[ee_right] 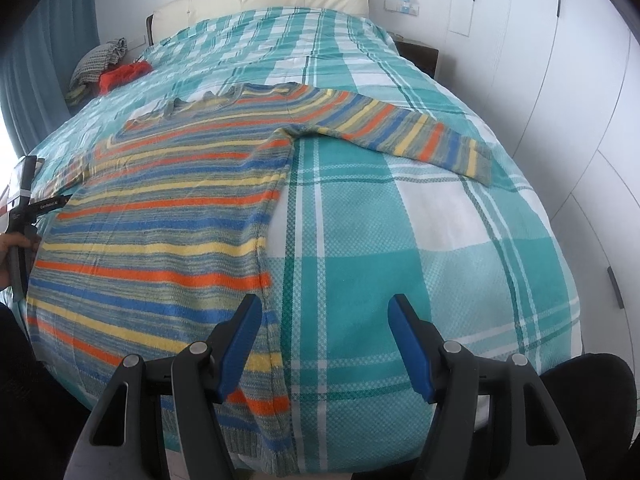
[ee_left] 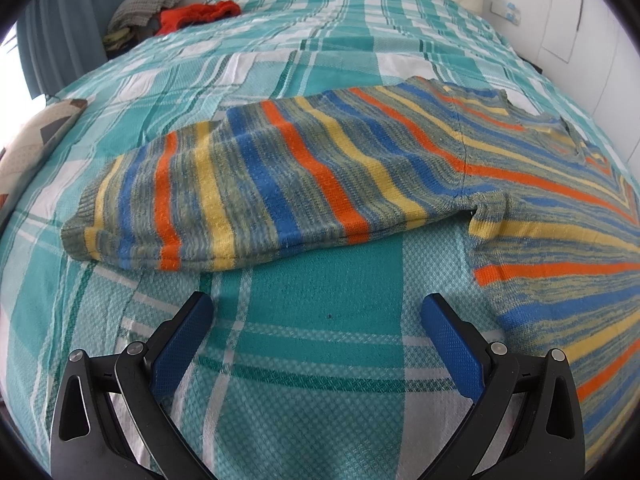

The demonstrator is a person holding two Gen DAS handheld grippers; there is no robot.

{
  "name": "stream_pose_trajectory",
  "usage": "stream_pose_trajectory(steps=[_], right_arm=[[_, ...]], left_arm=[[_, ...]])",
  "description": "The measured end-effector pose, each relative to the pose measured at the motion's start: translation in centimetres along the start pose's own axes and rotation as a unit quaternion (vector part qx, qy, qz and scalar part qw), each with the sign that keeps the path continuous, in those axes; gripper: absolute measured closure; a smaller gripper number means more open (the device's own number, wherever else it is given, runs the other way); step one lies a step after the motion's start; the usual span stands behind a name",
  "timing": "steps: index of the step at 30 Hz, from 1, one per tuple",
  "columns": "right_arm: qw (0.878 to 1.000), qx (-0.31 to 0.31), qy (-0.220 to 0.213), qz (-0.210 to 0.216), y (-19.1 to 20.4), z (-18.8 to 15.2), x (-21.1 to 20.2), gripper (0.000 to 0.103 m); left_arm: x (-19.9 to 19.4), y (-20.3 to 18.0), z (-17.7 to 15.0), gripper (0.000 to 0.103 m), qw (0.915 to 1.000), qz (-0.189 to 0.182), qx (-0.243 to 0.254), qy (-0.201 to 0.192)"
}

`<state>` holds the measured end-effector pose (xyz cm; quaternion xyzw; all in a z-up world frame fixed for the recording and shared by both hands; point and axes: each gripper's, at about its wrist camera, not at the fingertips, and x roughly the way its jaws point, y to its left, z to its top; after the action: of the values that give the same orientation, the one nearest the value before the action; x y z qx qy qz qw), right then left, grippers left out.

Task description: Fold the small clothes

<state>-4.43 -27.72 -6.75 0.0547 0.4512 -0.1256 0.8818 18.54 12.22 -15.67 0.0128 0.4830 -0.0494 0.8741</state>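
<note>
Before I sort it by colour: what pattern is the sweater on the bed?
The sweater has orange, blue, yellow and grey-green stripes; the right wrist view shows it best.

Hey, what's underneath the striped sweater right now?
The striped sweater lies spread flat on the teal plaid bedspread, which shows all around it. Whatever sits directly beneath the knit is covered, though no lump suggests anything hidden there.

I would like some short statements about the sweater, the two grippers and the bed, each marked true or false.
1. The striped sweater lies spread flat on the checked bedcover. True.
2. The right gripper is closed on the sweater's hem. False: its jaws stand open, gripping nothing.
3. The left gripper is open over bare bedcover. True.
4. Both sleeves are folded over the body. False: each sleeve stretches out sideways.
5. A red garment lies near the head of the bed. True.
</note>
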Motion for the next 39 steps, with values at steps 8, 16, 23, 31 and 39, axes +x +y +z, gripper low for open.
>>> stream_pose_trajectory(steps=[8,16,23,31,39], right_arm=[[0.997,-0.034,-0.025,0.069,-3.2,10.3,1.3,0.031],[0.973,-0.16,-0.023,0.164,0.8,27.5,11.9,0.03],[0.96,-0.168,0.085,0.207,2.8,33.9,23.3,0.03],[0.947,-0.218,0.133,0.195,5.9,33.1,30.1,0.067],[0.955,-0.283,0.043,0.078,7.7,33.6,25.3,0.098]], left_arm=[[-7.6,-2.0,7.5,0.003,0.9839,-0.166,0.058,-0.028],[1.7,-9.8,19.2,0.004,0.9636,-0.189,0.187,0.03],[8.5,-11.7,19.6,0.004,0.9545,-0.16,0.233,0.093],[10.2,-11.8,19.2,0.036,0.953,-0.152,0.237,0.113],[6.9,-12.9,19.7,0.097,0.9681,-0.077,0.238,-0.007]])
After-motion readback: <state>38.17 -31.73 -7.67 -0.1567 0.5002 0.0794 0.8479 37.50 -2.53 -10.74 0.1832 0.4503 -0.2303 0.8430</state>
